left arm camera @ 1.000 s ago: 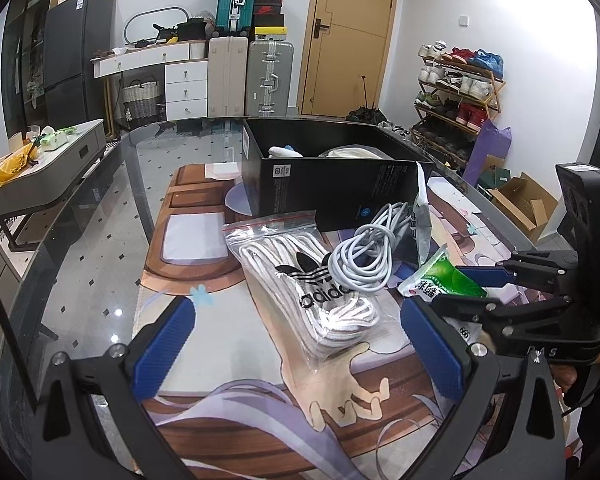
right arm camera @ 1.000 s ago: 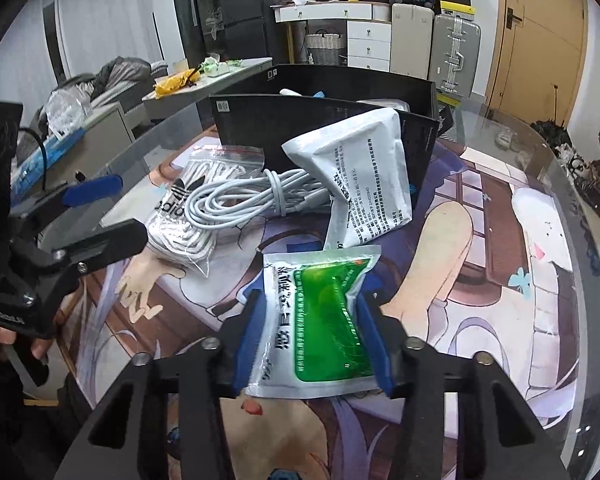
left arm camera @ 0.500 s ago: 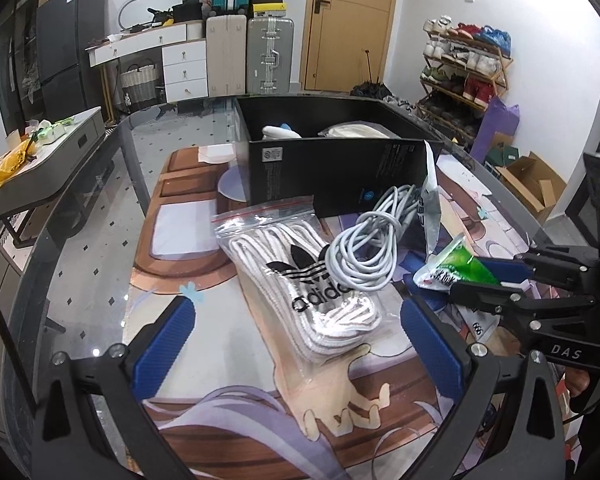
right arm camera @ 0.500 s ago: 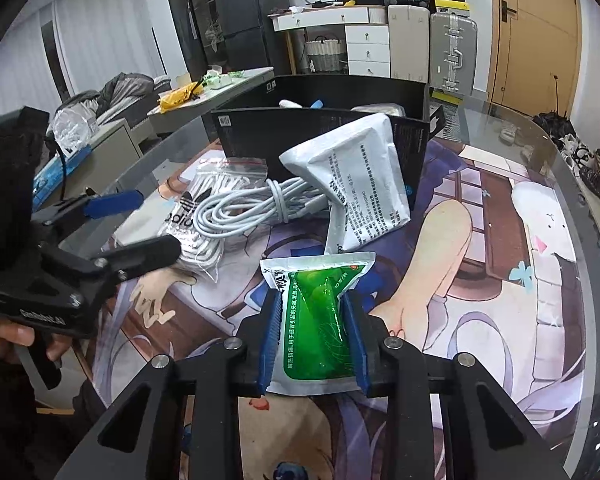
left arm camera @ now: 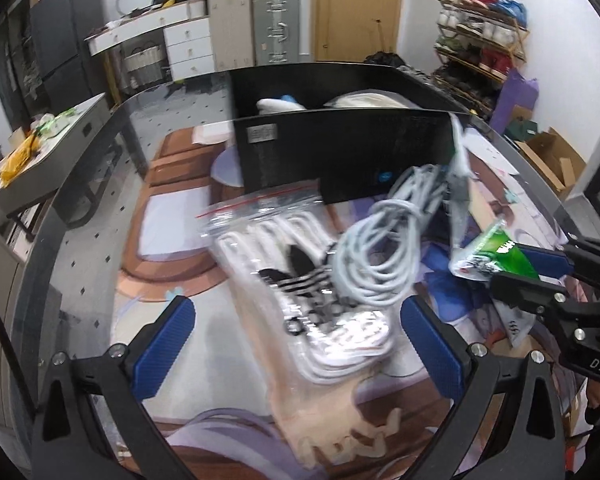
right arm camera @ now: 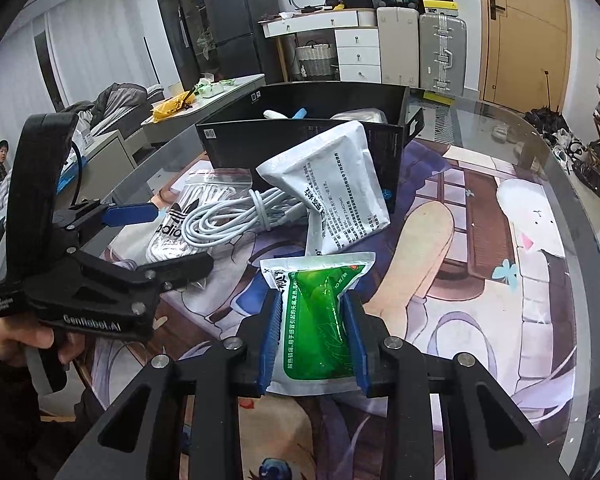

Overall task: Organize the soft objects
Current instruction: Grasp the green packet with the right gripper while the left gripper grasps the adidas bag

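Nearest to me, the right gripper [right arm camera: 314,340] has its jaws pinched on the green sachet [right arm camera: 318,320], holding it by its lower half clear of the mat so it can be carried off without dragging. Beside it, the left gripper [left arm camera: 296,344] hangs with its jaws spread wide and nothing between them, poised over the bagged white laces [left arm camera: 300,280], probably to pick them up in turn. Just past the laces, and touching them, lies the coiled white cable [right arm camera: 236,218], with the white foil pouch [right arm camera: 332,184] propped on it and leaning against the black box [right arm camera: 300,144]. That box stands open at the far side of the printed mat [right arm camera: 480,240] and already holds a few pale items, so I judge it the place the sachet is meant for.
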